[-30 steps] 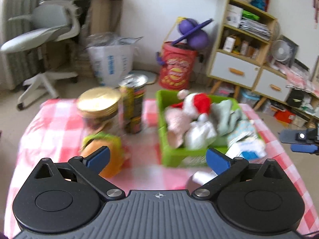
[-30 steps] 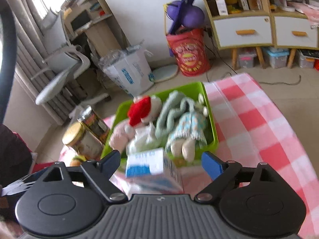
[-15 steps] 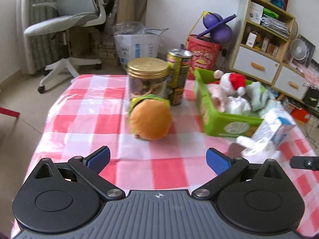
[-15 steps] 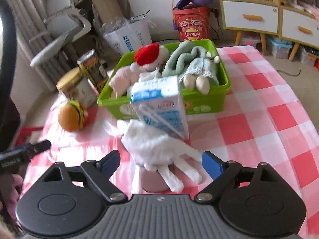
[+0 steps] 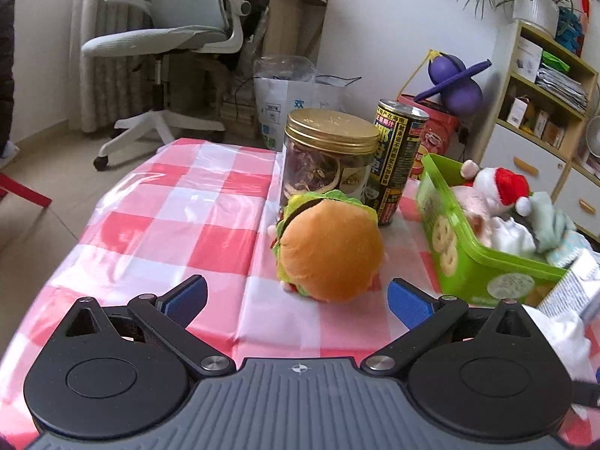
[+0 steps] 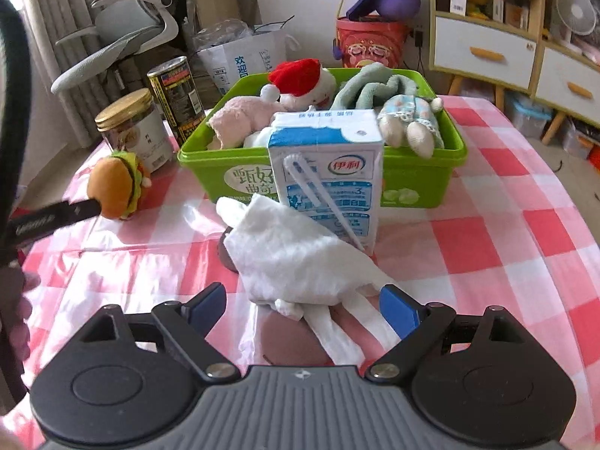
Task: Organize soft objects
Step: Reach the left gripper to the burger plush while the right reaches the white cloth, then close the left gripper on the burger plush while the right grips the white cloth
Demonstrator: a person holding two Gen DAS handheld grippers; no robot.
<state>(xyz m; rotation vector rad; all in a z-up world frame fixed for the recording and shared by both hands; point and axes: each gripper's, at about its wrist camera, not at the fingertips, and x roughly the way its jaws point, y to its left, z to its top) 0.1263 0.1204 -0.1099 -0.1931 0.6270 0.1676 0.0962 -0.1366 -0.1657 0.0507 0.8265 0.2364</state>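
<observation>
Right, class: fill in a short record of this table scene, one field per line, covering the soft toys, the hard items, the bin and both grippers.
surface: table with red-and-white checked cloth
bin: green plastic bin, holding several plush toys
loose soft items: plush hamburger; white plush toy lying in front of the milk carton
hard items: gold-lidded jar; tall can
left gripper: jaws open, facing the hamburger
right gripper: jaws open, either side of the white toy

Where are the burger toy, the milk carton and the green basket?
burger toy (image 5: 330, 251), left wrist view, on its orange bun.
milk carton (image 6: 330, 172), right wrist view, on its front face.
green basket (image 6: 210, 165), right wrist view, on its front wall.
</observation>
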